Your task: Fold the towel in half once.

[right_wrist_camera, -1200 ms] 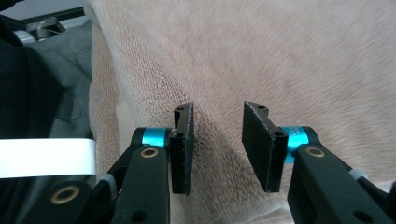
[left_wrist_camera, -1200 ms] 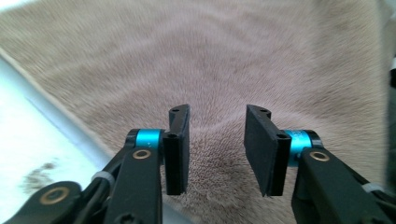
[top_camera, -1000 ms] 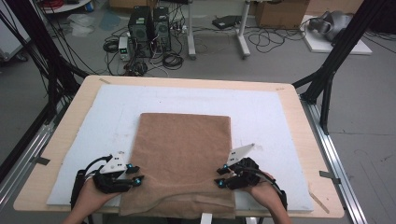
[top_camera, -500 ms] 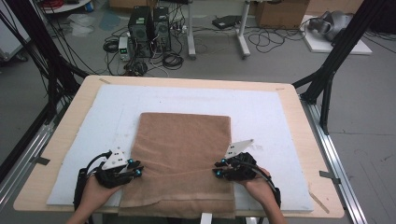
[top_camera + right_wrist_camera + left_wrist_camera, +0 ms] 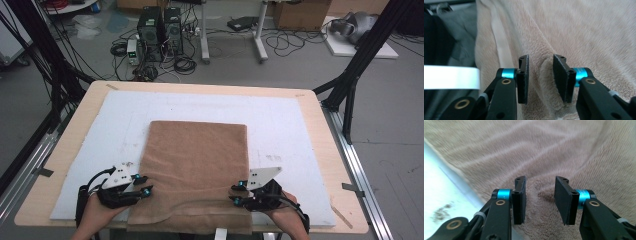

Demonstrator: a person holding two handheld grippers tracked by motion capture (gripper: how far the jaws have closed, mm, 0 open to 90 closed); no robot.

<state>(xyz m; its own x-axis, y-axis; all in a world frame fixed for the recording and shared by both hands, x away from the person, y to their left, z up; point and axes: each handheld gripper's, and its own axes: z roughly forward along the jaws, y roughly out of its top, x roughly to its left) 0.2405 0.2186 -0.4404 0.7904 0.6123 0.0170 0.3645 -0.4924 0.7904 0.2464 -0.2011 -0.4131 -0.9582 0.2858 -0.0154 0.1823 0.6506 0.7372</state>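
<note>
A tan, rectangular terry-cloth towel [image 5: 195,165] lies spread flat on the white foam mat [image 5: 290,130], its far edge straight and square to the mat's far edge. Its near edge droops over the mat's near edge, rumpled, with soft creases running across the pile and a raised fold near the right corner.

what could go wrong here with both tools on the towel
The left tool is open over flat pile with no fold between its jaws, so closing may catch nothing. The right tool has a ridge of the towel between its open jaws; it may pinch only the top layer. The towel's near edge hangs over the table front, so an uneven pull could drag it off.
</note>
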